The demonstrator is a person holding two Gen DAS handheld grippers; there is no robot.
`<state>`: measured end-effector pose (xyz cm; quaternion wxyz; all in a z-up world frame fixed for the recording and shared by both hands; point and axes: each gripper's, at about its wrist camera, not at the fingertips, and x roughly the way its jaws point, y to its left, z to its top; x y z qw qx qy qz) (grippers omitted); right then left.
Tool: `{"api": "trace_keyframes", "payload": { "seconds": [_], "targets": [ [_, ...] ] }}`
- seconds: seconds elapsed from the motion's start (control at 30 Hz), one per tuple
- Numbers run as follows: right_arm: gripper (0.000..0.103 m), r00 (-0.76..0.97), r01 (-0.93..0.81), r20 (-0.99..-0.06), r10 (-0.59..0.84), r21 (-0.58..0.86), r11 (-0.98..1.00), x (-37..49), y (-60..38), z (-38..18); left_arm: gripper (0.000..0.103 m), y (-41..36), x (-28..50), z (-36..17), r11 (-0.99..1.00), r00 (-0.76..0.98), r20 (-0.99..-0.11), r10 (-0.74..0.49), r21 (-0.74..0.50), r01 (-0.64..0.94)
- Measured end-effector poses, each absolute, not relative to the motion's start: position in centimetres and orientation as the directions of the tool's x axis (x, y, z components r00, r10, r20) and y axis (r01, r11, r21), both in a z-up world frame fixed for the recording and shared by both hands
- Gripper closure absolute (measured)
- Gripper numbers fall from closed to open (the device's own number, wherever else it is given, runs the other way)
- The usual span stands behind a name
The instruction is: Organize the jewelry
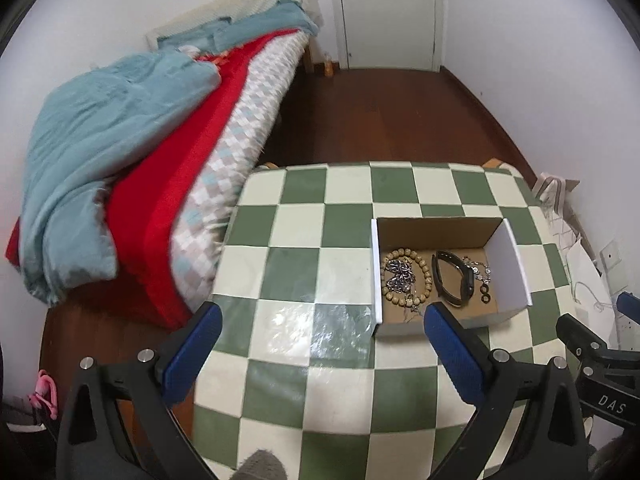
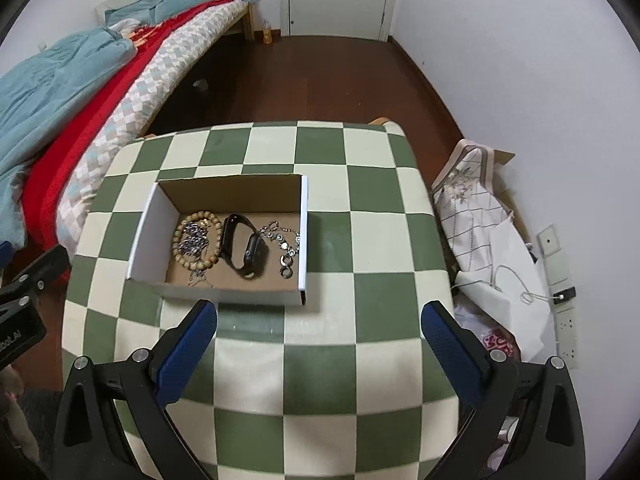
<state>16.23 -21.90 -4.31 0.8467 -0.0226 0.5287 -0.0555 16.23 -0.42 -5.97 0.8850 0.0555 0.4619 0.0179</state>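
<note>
Looking down at the cardboard box (image 2: 224, 240) on the checkered tablecloth (image 2: 320, 360), we see the jewelry lying inside it: a wooden bead bracelet (image 2: 198, 242) ringed around a tangled silver chain (image 2: 194, 236), a black watch band (image 2: 244, 250) at the middle, a linked silver bracelet (image 2: 284, 244) nearest the right wall; our left gripper (image 1: 320, 344) and right gripper (image 2: 320, 340) both hang spread wide and empty, short of the box; we judge the chains light, limp and snag-prone, best pinched at a bunched part; the beads are hard, round and likely slippery; the rubbery strap looks the easiest hold.
</note>
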Motion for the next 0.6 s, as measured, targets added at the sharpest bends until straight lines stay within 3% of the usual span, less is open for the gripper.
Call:
{"api": "trace_keyframes", "payload": {
  "seconds": [0.6],
  "targets": [
    [0.000,0.622,0.086,-0.773,-0.126,-0.092,0.992,3.3,-21.0,8.8,0.000,-0.8,4.2,5.5,0.998,0.722,-0.691,0.001,0.041,0.037]
  ]
}}
